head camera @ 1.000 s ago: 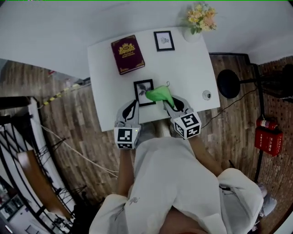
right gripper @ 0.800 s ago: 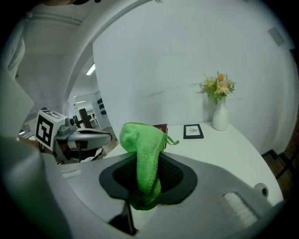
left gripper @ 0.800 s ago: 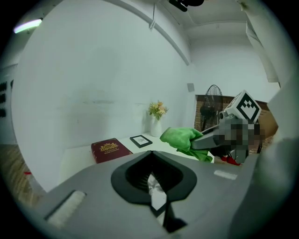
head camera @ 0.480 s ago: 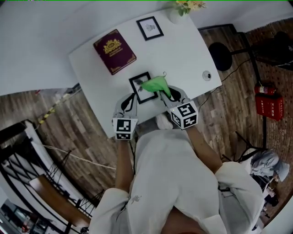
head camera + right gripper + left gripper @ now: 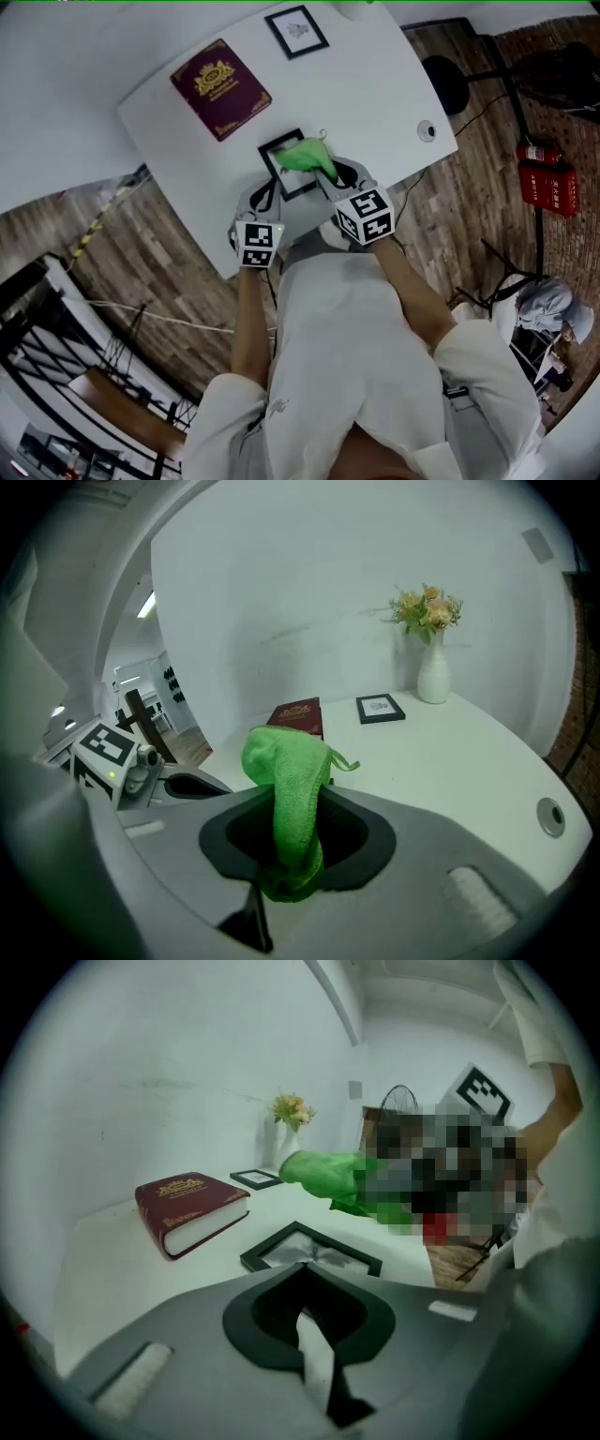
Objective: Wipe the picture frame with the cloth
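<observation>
The cloth (image 5: 286, 780) is clamped in the fingers of the right gripper (image 5: 337, 176), over the frame (image 5: 283, 174) at the table's (image 5: 375, 84) near edge. The fingers of the left gripper (image 5: 300, 1274) are closed and empty. The cloth is best lowered flat and drawn lightly, so the frame is not slid.

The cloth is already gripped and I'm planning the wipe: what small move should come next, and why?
Probably lower the right claw until the green cloth meets the near picture frame. The claw is shut on the cloth, which hangs above the frame, apart from it in the left gripper view.
</observation>
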